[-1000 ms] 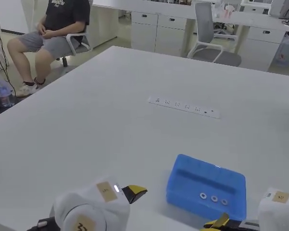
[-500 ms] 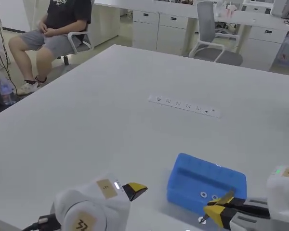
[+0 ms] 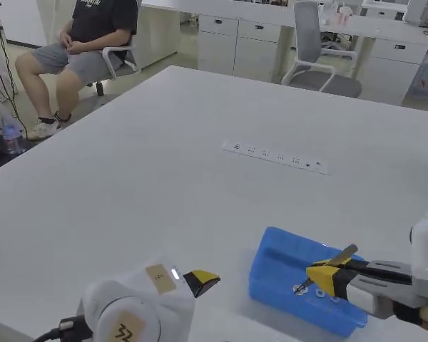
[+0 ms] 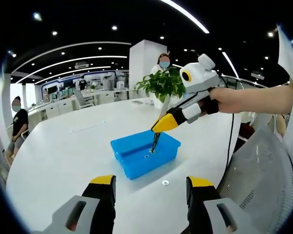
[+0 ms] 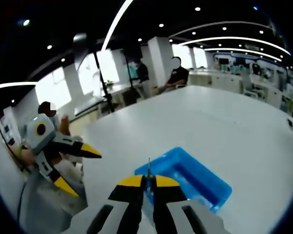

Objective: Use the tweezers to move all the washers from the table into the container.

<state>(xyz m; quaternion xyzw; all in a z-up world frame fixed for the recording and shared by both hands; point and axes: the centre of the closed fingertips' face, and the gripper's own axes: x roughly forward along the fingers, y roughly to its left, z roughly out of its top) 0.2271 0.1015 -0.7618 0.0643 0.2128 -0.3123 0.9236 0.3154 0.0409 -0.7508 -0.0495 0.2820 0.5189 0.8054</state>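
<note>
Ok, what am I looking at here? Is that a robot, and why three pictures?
No robot: a person holds a two-jaw gripper in each hand at a white table. The head view comes from a headset camera; the two round views come from cameras riding on the grippers. The left gripper is open and holds nothing. The right gripper is shut on tweezers, whose tip is down inside the blue container, where washers lie. One washer lies on the table beside the container.

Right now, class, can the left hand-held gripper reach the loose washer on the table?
Probably yes: the washer lies on bare table just ahead of the left hand-held gripper, jaws open, nothing between.
</note>
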